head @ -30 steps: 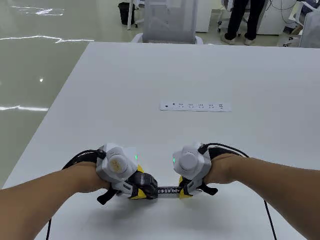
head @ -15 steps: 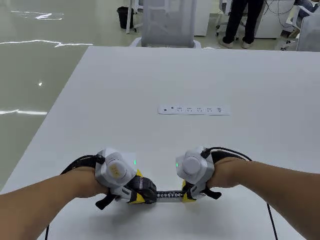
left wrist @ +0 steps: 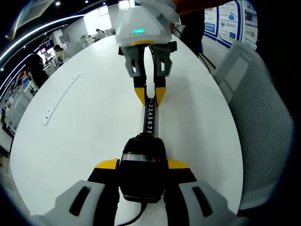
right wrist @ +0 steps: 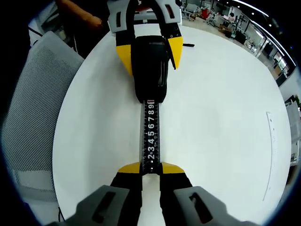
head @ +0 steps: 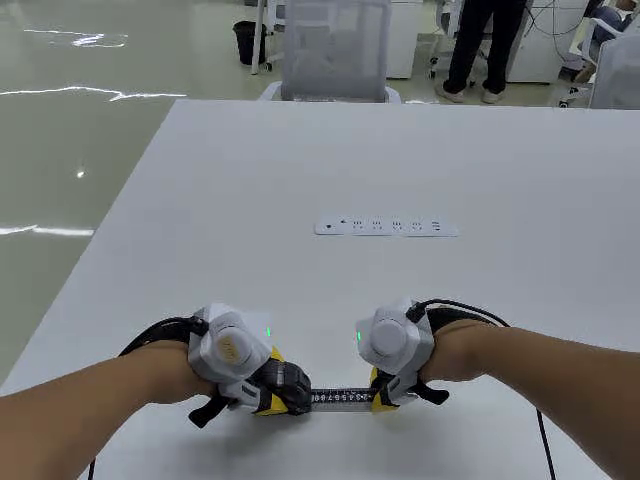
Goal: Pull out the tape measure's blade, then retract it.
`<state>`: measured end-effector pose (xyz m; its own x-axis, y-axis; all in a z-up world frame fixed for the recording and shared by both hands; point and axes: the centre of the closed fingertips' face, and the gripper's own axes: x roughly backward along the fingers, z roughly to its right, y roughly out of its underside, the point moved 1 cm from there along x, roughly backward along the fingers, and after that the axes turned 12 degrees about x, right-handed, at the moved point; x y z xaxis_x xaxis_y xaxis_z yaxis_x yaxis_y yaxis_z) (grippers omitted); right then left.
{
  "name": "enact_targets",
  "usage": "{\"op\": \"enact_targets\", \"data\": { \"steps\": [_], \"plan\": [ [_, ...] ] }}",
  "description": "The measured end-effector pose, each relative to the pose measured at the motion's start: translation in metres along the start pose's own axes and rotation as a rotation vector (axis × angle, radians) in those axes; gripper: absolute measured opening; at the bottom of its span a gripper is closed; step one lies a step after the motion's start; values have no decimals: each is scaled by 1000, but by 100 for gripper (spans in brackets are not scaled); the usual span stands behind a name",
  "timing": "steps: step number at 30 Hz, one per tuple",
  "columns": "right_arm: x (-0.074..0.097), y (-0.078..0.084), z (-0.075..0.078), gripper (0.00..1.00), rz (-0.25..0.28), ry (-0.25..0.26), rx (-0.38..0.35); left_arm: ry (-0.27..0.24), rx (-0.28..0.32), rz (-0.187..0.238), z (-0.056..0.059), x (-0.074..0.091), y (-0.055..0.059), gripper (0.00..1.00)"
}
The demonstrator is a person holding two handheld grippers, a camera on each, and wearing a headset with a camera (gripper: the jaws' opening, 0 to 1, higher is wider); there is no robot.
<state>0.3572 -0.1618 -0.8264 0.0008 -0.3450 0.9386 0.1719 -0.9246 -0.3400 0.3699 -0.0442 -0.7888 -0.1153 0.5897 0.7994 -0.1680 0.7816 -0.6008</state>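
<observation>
Right gripper (right wrist: 150, 169) farther from left gripper (left wrist: 143, 165), one blade (right wrist: 150, 134) longer. Left jaws clamp one tape measure (left wrist: 143, 153); right pinch blade.

The worktop (head: 250, 180) under the tape measure (right wrist: 149, 66) is smooth, matt white. The tape measure's case looks like black plastic with a dull sheen, and its blade (right wrist: 150, 136) is smooth and carries printed numerals. The fingers (right wrist: 128, 168) on it have matt yellow plastic tips. The chair (left wrist: 263, 117) beside the tape measure is grey mesh cloth.

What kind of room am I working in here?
Likely an open office or lab workspace: a large white table with a power strip on its top, a grey mesh chair at its far end, and a glossy floor with a person standing by desks beyond.
</observation>
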Motion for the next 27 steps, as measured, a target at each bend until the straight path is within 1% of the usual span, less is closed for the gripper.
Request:
{"op": "enact_targets", "data": {
  "steps": [6, 27],
  "plan": [
    [1, 3, -2, 13, -4, -2, 11, 2, 0, -3, -1, -1, 0, 31],
    [8, 22, -4, 12, -19, -6, -5, 3, 12, -1, -2, -2, 0, 31]
  ]
}}
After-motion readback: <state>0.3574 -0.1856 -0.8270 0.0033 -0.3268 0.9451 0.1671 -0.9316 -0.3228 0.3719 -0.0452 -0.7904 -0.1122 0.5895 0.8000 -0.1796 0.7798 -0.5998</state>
